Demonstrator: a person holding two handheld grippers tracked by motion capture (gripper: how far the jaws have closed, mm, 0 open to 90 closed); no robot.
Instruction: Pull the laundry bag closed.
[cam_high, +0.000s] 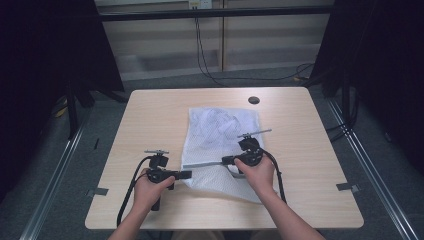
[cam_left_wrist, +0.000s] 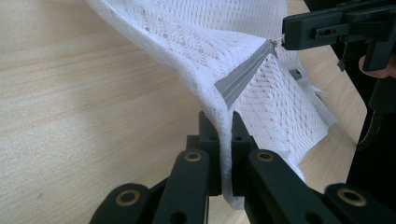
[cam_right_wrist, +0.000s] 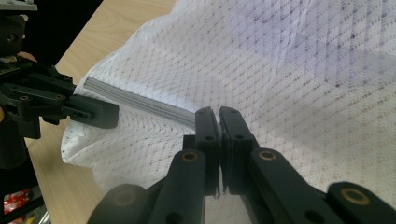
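A white mesh bag (cam_high: 222, 125) lies on the wooden table (cam_high: 150, 115), its near edge lifted between the two grippers. A grey zipper (cam_high: 202, 163) runs along that edge. My left gripper (cam_high: 188, 174) is shut on the bag's corner at the zipper's left end; in the left gripper view the mesh (cam_left_wrist: 201, 42) is pinched between the jaws of the left gripper (cam_left_wrist: 225, 135). My right gripper (cam_high: 226, 160) is shut on the zipper (cam_right_wrist: 135, 100) at its other end, and in the right gripper view its jaws (cam_right_wrist: 218, 123) are pressed together there. The zipper (cam_left_wrist: 245, 77) is stretched taut between them.
A round black cable hole (cam_high: 254, 100) sits in the table's far edge. Black cables (cam_high: 250, 77) trail over the floor behind. Dark curtains hang at both sides, and floor rails (cam_high: 370, 165) flank the table. Bare wood lies left and right of the bag.
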